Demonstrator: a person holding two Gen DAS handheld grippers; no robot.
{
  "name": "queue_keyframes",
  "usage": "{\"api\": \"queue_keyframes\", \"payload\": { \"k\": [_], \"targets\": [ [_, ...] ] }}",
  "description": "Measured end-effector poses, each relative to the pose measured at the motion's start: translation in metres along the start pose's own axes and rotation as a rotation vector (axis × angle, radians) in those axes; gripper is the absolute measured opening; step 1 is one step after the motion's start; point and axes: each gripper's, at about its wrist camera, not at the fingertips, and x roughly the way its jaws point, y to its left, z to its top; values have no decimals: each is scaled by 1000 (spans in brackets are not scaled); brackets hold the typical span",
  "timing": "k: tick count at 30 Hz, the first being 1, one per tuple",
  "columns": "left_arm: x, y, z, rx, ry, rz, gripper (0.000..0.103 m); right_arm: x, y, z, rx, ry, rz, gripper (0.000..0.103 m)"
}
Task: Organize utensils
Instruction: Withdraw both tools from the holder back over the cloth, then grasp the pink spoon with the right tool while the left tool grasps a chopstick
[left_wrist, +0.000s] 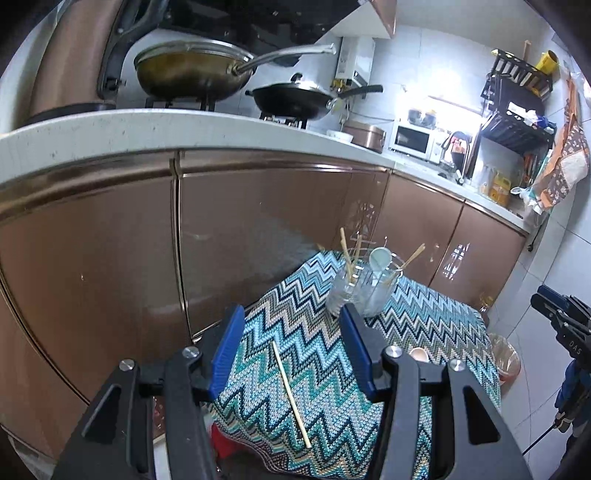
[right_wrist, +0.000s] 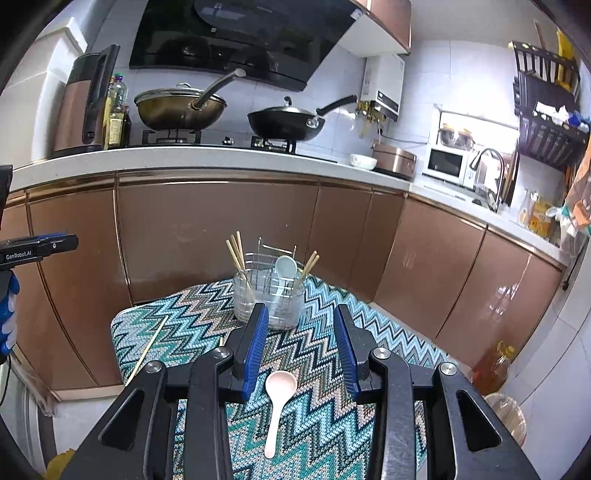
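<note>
Both claws wide open; chopstick (left_wrist: 290, 394) lies lengthwise under the left claw (left_wrist: 291, 354), pink spoon (right_wrist: 279, 406) likewise under the right claw (right_wrist: 302, 350), bowl-end forward.

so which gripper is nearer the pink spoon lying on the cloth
Right. The right gripper hangs open directly over the pink spoon; the left gripper is off to the side, over the loose chopstick.

Both wrist views face counter, sharing utensil holder (left_wrist: 364, 286) (right_wrist: 269, 295)
</note>
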Motion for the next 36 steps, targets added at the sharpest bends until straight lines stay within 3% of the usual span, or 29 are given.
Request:
{"api": "queue_keyframes", "payload": {
  "k": [10, 18, 27, 36],
  "targets": [
    [32, 3, -11, -11, 82, -9, 52, 28, -12, -12, 32, 63, 21, 36],
    [71, -3, -21, -43, 196, -47, 52, 62, -21, -25, 64, 129, 64, 36],
    [140, -24, -43, -123, 416, -154, 52, 112, -32, -52, 116, 240, 161, 36],
    [211, -52, -64, -195, 601, -183, 50, 170, -47, -84, 152, 352, 244, 36]
  ]
}}
